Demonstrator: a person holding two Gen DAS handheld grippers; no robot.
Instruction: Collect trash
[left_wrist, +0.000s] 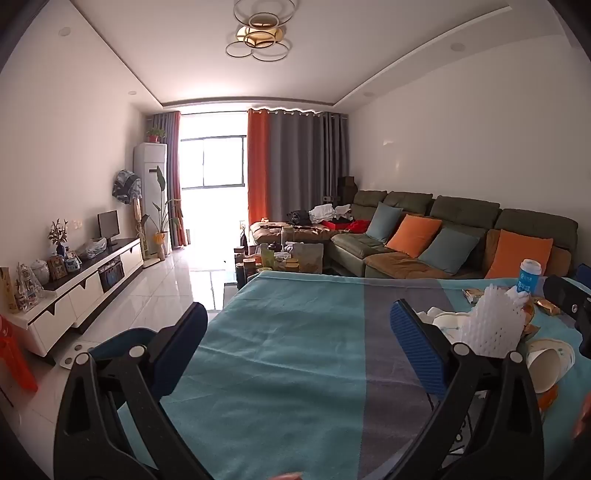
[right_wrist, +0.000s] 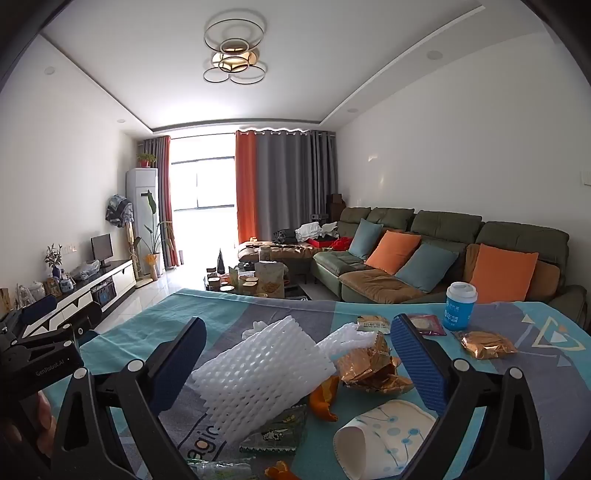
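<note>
Both grippers, left gripper (left_wrist: 299, 332) and right gripper (right_wrist: 299, 350), gape released; foam netting (right_wrist: 258, 373) lies between right's fingers.

Living room of a lived-in home.
From my feed I see a green sectional sofa (right_wrist: 443, 254) with orange and blue cushions, a TV cabinet (left_wrist: 85, 288) along the left wall, orange and grey curtains (right_wrist: 280, 184) by a bright window (left_wrist: 214, 158), and a ring ceiling lamp (right_wrist: 234, 51).

Green sofa (right_wrist: 424, 236) faces a bright curtained window (right_wrist: 207, 184).
</note>
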